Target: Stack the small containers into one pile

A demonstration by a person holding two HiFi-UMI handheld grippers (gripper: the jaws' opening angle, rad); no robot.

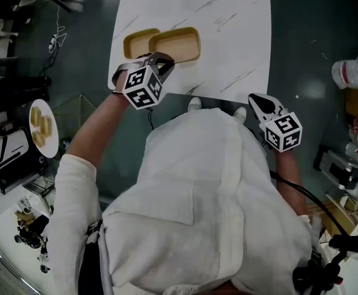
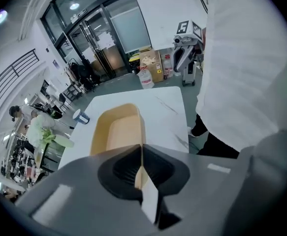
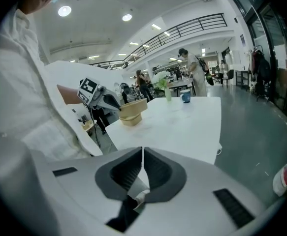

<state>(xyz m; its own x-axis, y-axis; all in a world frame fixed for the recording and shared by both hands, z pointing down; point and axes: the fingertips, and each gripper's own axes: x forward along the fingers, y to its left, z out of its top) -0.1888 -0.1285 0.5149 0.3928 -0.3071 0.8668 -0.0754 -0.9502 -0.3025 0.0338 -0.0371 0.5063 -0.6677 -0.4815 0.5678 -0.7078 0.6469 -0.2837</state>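
Two shallow yellow containers lie at the near left of the white marble table [image 1: 228,29]. One container [image 1: 177,43] overlaps the other [image 1: 137,42], partly covering its right side. My left gripper [image 1: 165,60] is shut on the near rim of the upper container [image 2: 118,129], whose thin wall shows between the jaws. In the right gripper view the upper container [image 3: 133,106] rests slanted over the lower one [image 3: 130,120]. My right gripper [image 1: 260,102] hangs off the table's near right corner, shut and holding nothing.
A blue cup [image 3: 185,97] stands far out on the table. A round white side table [image 1: 45,128] with yellow pieces is on the floor to the left. A plastic jug [image 1: 349,72] and cardboard boxes [image 2: 151,65] sit on the floor at the right. People stand in the background.
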